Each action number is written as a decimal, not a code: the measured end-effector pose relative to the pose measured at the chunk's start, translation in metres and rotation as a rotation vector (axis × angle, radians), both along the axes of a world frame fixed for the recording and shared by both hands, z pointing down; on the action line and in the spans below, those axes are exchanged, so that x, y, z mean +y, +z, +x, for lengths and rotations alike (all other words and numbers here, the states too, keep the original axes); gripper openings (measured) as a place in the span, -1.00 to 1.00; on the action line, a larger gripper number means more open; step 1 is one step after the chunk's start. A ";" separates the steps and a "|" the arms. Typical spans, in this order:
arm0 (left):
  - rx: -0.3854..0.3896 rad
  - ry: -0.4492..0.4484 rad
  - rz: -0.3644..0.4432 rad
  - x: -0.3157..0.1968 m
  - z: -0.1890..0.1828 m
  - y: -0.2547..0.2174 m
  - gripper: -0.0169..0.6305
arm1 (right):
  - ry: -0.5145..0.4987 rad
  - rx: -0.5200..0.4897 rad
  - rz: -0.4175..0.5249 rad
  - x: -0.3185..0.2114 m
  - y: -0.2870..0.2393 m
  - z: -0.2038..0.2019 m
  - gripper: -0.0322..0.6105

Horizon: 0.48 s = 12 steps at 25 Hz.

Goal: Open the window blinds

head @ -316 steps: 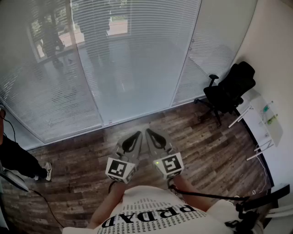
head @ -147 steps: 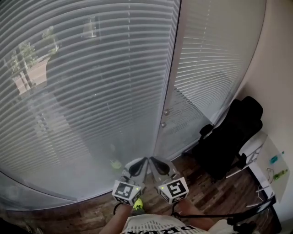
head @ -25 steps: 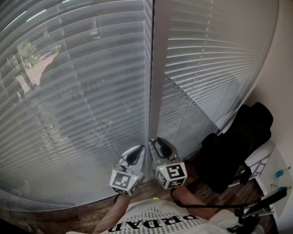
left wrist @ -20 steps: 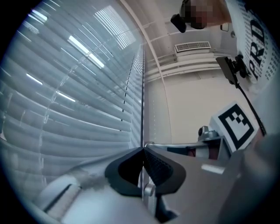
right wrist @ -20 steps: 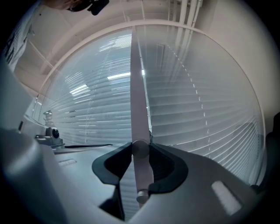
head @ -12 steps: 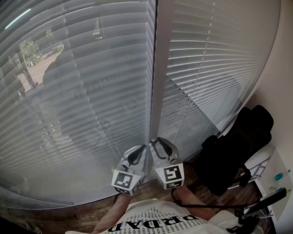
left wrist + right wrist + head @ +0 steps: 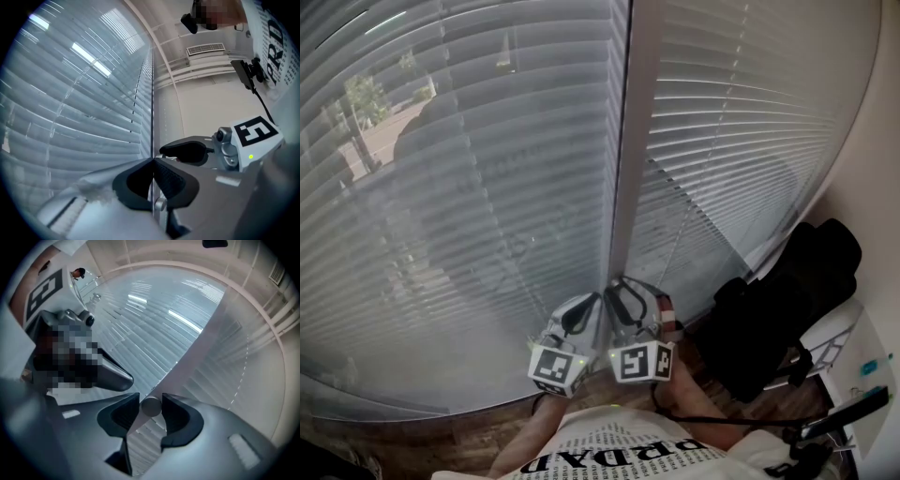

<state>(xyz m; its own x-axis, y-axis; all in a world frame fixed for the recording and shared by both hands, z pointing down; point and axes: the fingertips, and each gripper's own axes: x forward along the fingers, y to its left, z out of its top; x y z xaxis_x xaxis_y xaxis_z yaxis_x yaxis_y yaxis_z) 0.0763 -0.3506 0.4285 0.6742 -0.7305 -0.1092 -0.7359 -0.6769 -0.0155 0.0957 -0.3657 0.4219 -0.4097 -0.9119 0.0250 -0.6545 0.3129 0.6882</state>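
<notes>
One knob (image 7: 151,407) in freshly opened claw (image 7: 150,402)

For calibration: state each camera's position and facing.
Head view: on the head, steeply down at the blinds; left gripper, right gripper, shirt show.
Left gripper view: on that gripper, at the blinds past shut jaws; right gripper shows.
Right gripper view: on that gripper, at the knob between jaws that have just been opening; left gripper shows.
Shared: blinds.

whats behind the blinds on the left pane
A tree and pale ground outside show at the far left; the blinds cover everything else.
</notes>
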 end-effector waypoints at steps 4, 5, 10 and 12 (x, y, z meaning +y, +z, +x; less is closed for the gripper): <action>0.010 -0.015 -0.007 0.001 -0.003 0.001 -0.97 | 0.004 0.019 0.003 -0.003 0.003 0.002 -0.42; 0.024 -0.021 -0.012 0.001 -0.004 -0.001 -0.97 | 0.002 0.017 0.006 -0.003 0.003 0.002 -0.43; 0.016 -0.029 -0.007 0.000 -0.008 0.000 -0.97 | 0.009 -0.031 -0.001 -0.004 0.001 0.003 -0.45; 0.010 -0.031 -0.011 0.001 -0.009 0.002 -0.97 | 0.011 -0.069 -0.015 -0.004 0.000 0.003 -0.47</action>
